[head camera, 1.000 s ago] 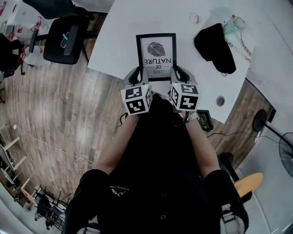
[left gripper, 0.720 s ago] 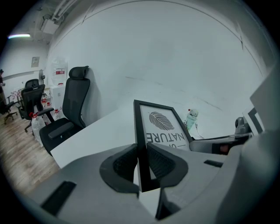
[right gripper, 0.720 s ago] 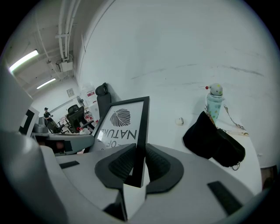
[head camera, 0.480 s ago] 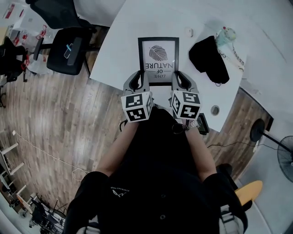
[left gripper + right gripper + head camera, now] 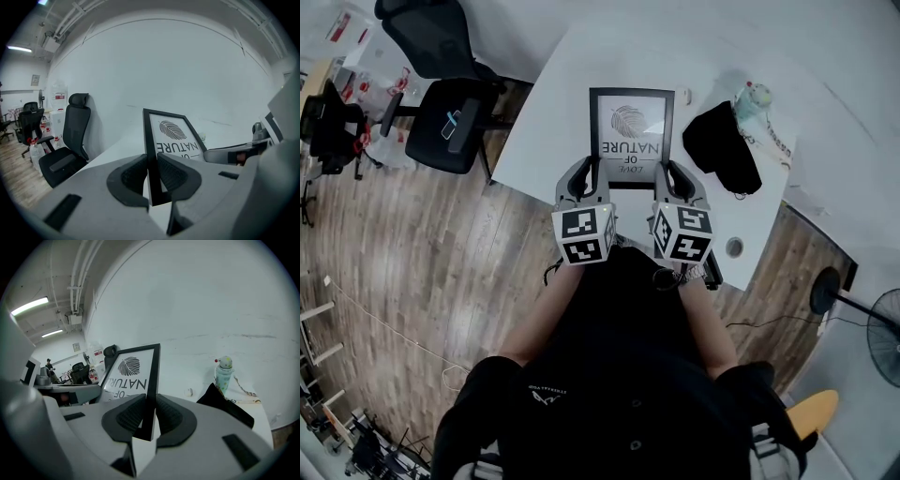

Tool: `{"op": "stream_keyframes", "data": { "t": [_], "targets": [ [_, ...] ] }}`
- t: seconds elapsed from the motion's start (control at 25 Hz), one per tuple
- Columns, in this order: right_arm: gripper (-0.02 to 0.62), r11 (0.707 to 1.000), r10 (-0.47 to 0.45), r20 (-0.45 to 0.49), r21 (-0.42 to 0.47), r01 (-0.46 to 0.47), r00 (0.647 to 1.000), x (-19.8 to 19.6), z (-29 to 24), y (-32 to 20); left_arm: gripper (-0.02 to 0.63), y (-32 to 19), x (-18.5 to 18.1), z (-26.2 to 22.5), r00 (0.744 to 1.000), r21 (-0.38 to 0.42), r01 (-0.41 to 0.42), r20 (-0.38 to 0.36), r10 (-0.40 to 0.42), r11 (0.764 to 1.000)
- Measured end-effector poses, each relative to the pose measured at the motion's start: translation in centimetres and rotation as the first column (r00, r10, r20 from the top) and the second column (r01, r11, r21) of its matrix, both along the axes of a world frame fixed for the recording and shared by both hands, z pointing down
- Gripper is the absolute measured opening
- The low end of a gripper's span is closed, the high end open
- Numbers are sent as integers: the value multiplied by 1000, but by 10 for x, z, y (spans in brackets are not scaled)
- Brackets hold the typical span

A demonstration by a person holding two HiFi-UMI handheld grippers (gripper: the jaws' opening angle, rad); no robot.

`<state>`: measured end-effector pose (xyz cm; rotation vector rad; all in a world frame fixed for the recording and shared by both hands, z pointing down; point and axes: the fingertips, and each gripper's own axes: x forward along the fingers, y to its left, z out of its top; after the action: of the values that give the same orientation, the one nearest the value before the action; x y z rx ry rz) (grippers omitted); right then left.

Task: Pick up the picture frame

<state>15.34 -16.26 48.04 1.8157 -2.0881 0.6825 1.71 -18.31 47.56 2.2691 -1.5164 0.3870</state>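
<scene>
A black picture frame [image 5: 631, 133] with a white leaf print is held above the white table [image 5: 544, 122], tilted. My left gripper [image 5: 593, 174] is shut on the frame's left rail [image 5: 150, 154]. My right gripper [image 5: 667, 175] is shut on its right rail [image 5: 151, 394]. In the left gripper view the frame [image 5: 174, 137] rises from between the dark pads [image 5: 135, 174]. In the right gripper view the frame [image 5: 131, 373] stands between the pads [image 5: 132, 411], and the left gripper's body shows at far left.
A black cloth [image 5: 724, 145] and a pale green bottle [image 5: 750, 97] lie on the table to the frame's right, with a small white object [image 5: 683, 97] near the frame's top corner. Black office chairs [image 5: 445, 122] stand left of the table on the wood floor.
Both grippers have risen with the frame between them, lifting it off the table; its far edge now sits higher in the head view.
</scene>
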Motion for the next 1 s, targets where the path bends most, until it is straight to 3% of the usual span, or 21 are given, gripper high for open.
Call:
{"op": "stream_keyframes", "data": {
  "t": [0.56, 1.0],
  "targets": [
    [67, 983, -1, -35, 184, 8, 999, -2, -78, -7, 72, -4, -3, -76, 999, 190, 16, -34, -10, 982],
    [67, 946, -5, -76, 323, 29, 997, -2, -141, -7, 72, -5, -2, -135, 999, 334, 8, -48, 9, 943]
  ]
}}
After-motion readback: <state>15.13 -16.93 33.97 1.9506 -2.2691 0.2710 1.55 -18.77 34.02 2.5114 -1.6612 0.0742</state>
